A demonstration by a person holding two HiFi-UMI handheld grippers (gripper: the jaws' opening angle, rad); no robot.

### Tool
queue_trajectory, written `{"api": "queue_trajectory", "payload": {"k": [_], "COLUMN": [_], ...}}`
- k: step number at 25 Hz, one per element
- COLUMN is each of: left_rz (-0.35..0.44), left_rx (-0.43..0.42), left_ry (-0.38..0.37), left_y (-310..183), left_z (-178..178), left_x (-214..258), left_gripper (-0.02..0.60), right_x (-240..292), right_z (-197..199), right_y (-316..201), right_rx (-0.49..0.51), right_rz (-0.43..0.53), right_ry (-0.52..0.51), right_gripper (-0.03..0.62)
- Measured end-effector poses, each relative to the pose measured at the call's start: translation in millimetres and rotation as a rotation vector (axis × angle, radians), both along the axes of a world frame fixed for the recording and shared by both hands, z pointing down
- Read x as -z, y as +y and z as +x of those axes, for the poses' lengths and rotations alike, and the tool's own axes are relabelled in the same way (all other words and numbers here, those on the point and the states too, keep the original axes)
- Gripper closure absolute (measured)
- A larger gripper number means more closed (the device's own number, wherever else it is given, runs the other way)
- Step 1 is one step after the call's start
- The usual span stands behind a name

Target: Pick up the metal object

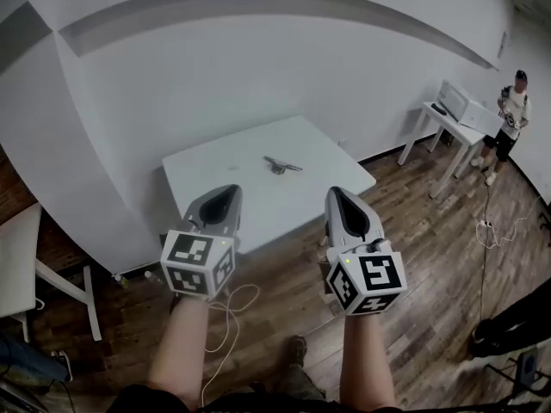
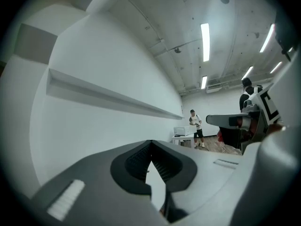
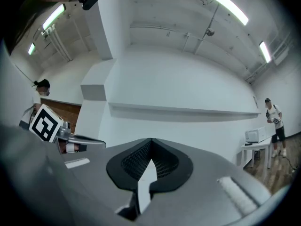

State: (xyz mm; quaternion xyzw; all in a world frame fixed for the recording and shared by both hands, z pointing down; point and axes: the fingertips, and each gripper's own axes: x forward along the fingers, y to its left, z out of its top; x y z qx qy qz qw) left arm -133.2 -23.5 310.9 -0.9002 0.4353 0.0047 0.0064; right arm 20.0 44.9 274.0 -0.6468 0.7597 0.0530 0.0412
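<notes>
A small metal object (image 1: 282, 165) lies near the middle of a white table (image 1: 215, 166) in the head view. My left gripper (image 1: 225, 198) is held over the table's near edge, short of the object, with its jaws shut and nothing in them. My right gripper (image 1: 337, 197) hangs level with it over the table's near right corner, jaws together and empty too. In the left gripper view the left gripper (image 2: 150, 143) points at the white wall, and in the right gripper view the right gripper (image 3: 151, 142) does the same. The object does not show in either gripper view.
Wooden floor surrounds the table. A second white table (image 1: 439, 114) with a white box (image 1: 465, 103) stands at the right, and a person (image 1: 508, 123) stands beside it. A white chair (image 1: 21, 261) is at the left. A cable (image 1: 225, 312) lies on the floor by my feet.
</notes>
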Motion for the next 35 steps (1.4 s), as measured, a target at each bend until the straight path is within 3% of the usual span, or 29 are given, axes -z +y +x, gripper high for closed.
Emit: {"api": "queue_trajectory", "payload": {"k": [17,24,35], "left_rz": [0.004,-0.015,-0.031], "left_rx": [0.157,0.167,0.135], "left_ry": [0.003,-0.016,-0.028], "left_y": [-164,-205,-275], "left_z": [91,113,132], "left_x": [-3,-13,-21], "left_gripper": [0.584,0.584,0.584], "right_x": [2,-3,-11], "right_z": [95,113,130], "right_y": [-189,-235,-300], "right_rx": [0.141,0.185,0.161], "right_rz": [0.005,0.006,-0.004], "right_ry": [0.058,0.017,0.013], "right_gripper": [0.583,0.583,0.585]}}
